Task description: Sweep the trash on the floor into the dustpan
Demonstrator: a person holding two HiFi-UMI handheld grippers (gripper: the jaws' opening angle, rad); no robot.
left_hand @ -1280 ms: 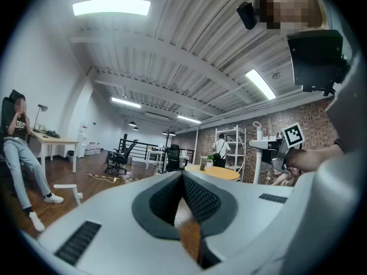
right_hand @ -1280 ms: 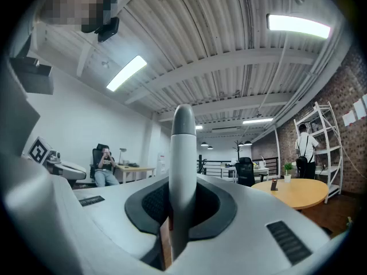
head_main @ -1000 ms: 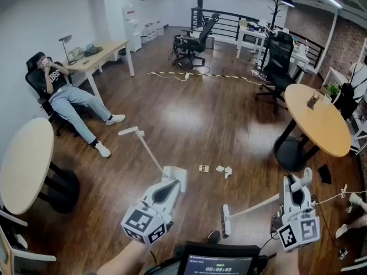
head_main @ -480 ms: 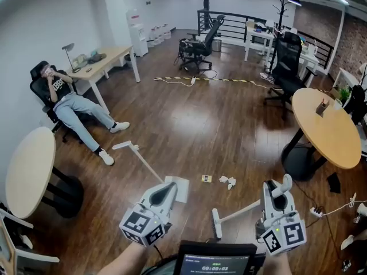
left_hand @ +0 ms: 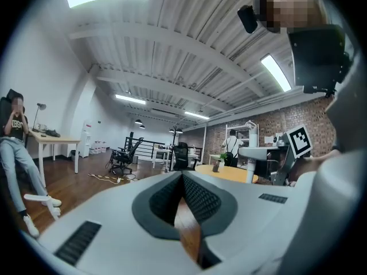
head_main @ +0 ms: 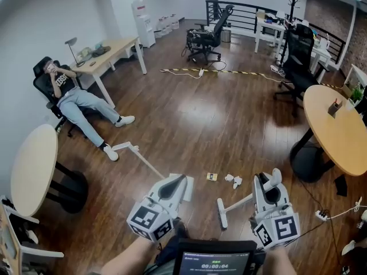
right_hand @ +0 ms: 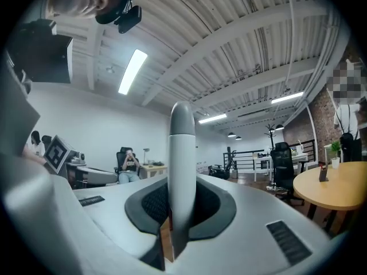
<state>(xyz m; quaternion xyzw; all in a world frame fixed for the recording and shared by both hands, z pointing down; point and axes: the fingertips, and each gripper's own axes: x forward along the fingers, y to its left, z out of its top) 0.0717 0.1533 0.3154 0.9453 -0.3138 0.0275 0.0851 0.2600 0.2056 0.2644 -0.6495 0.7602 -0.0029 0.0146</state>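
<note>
Two bits of trash lie on the wood floor: a small yellow-brown scrap (head_main: 212, 176) and crumpled white paper (head_main: 233, 180). A white dustpan (head_main: 186, 191) sits just left of them, its long handle (head_main: 140, 156) stretching away to the left. My left gripper (head_main: 175, 183) (left_hand: 182, 179) overlaps the pan's near edge in the head view, jaws shut, with nothing showing between them. My right gripper (head_main: 268, 187) (right_hand: 182, 188) is shut on the grey-white broom handle (right_hand: 182, 153). The broom head (head_main: 221, 213) rests on the floor below the trash.
A person sits in a chair (head_main: 71, 93) at the left beside a desk (head_main: 112, 53). Round tables stand at left (head_main: 34, 165) and right (head_main: 338, 125). Office chairs (head_main: 209, 36) and a floor cable (head_main: 223, 73) are farther back. A power strip (head_main: 321, 215) lies at right, a screen (head_main: 215, 261) at the bottom.
My right gripper has moved left with the broom, and the broom head now lies closer to the trash. The left gripper has stayed by the dustpan.
</note>
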